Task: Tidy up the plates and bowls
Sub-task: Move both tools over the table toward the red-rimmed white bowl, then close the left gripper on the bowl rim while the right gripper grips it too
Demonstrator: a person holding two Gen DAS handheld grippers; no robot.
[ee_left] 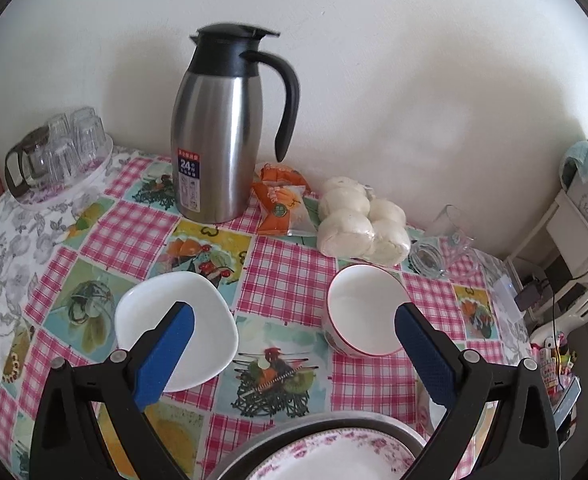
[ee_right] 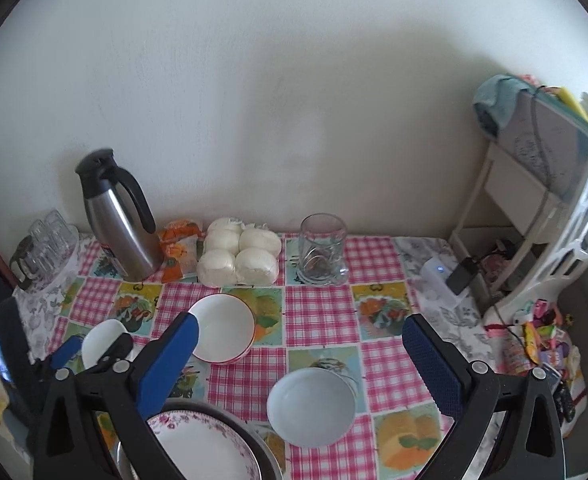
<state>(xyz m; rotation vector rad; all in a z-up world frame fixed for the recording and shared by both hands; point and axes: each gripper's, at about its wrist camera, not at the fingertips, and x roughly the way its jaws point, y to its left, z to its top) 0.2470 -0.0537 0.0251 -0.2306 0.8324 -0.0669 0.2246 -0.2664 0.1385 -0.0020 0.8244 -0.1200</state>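
Observation:
In the left wrist view my left gripper (ee_left: 294,320) is open and empty above the checked tablecloth. A white squarish dish (ee_left: 210,328) lies under its left finger, and a white red-rimmed bowl (ee_left: 363,312) under its right finger. A pink-flowered plate (ee_left: 333,456) rests in a metal tray (ee_left: 313,424) at the bottom. In the right wrist view my right gripper (ee_right: 301,336) is open and empty. A plain white bowl (ee_right: 311,406) lies below it, the red-rimmed bowl (ee_right: 224,332) at its left finger, the dish (ee_right: 102,340) further left, and the flowered plate (ee_right: 202,448) bottom left.
Along the wall stand a steel thermos jug (ee_left: 218,132), an orange snack packet (ee_left: 284,204), bagged steamed buns (ee_left: 361,220), a glass mug (ee_right: 321,250) and a tray of upturned glasses (ee_left: 60,152). A white rack and clutter (ee_right: 533,220) stand beyond the table's right edge.

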